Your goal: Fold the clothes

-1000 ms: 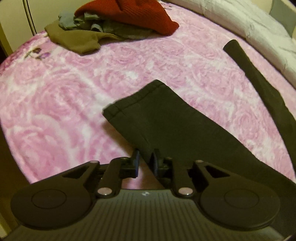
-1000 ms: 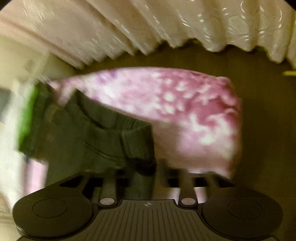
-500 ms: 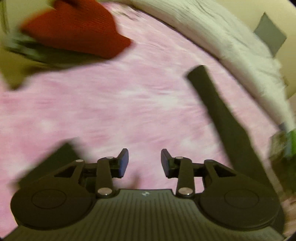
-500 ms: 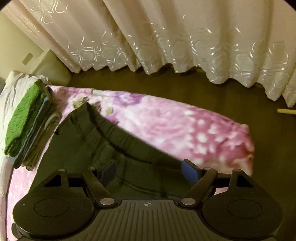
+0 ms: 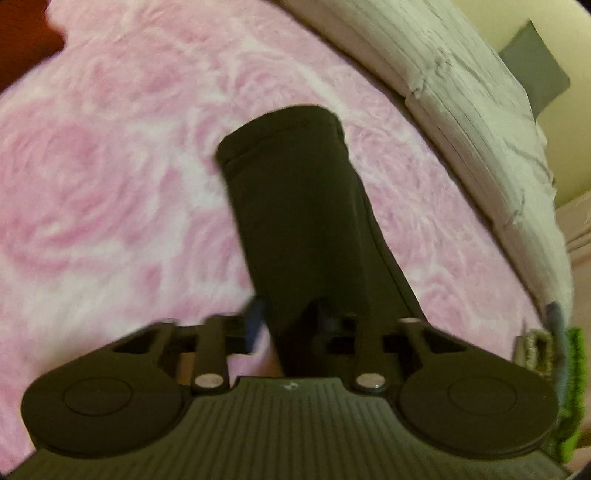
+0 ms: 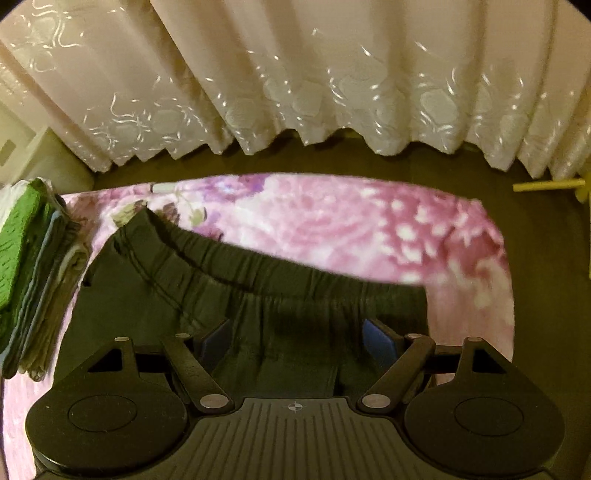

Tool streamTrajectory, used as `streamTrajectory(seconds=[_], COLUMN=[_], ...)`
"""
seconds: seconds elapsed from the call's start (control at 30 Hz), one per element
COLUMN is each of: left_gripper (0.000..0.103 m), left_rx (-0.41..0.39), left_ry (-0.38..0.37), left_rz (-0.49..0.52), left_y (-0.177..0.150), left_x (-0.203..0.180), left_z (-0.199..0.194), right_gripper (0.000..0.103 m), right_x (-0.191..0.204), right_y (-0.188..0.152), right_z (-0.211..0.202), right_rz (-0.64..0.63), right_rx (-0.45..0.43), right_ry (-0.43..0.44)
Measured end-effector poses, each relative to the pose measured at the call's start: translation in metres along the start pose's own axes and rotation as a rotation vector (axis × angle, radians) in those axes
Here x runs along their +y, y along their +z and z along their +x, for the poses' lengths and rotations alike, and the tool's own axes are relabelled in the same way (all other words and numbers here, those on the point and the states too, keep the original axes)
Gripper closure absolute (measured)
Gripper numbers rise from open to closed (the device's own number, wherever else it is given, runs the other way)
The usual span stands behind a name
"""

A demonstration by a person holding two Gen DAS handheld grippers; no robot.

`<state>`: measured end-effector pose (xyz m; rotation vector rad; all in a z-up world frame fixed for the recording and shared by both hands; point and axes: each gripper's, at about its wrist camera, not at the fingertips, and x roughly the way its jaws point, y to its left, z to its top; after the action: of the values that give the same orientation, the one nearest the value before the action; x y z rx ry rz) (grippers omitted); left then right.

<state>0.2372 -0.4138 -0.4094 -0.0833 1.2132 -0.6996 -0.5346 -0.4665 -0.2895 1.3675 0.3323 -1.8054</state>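
Centrally, one pair of dark trousers [image 6: 258, 295] lay flat on a pink rose-print blanket [image 5: 110, 184]. Waistband, elastic and gathered, ran across the right wrist view just ahead of the right gripper [image 6: 295, 343]; fabric filled the space between and below its blue-padded fingers [image 6: 376, 341]. Those fingers stood wide apart, gripping nothing.

One trouser leg [image 5: 295, 206] stretched away from the left gripper [image 5: 291, 321] in the left wrist view, cuff at the far end, lying flat on the blanket. Near end of the leg passed between that gripper's fingers, which were set apart with cloth in the gap; motion blur left it unclear whether they pinched it.

Folded stack [image 6: 33, 280], green knit on top, sat just left of the waistband, at the blanket's edge. White quilt [image 5: 461, 122] bordered the blanket beyond the leg. Red garment [image 5: 22, 33], a corner only, lay at the far left. Patterned curtain [image 6: 295, 74] hung behind the bed.
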Motion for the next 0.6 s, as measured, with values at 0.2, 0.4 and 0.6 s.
streamTrajectory(seconds=[0.2, 0.4, 0.6], left_gripper=[0.094, 0.065, 0.071], left_rx=[-0.330, -0.128, -0.197], left_ry=[0.021, 0.237, 0.310], left_rz=[0.524, 0.365, 0.328], left_y=[-0.030, -0.025, -0.036], left_x=[-0.051, 0.013, 0.014], left_z=[-0.082, -0.029, -0.079], right_gripper=[0.022, 0.022, 0.022], right_x=[0.016, 0.031, 0.027], right_y=[-0.012, -0.022, -0.007], right_z=[0.005, 0.010, 0.010], right_rz=[-0.068, -0.154, -0.356], right_rx=[0.014, 0.026, -0.002], right_ry=[0.009, 0.025, 0.096])
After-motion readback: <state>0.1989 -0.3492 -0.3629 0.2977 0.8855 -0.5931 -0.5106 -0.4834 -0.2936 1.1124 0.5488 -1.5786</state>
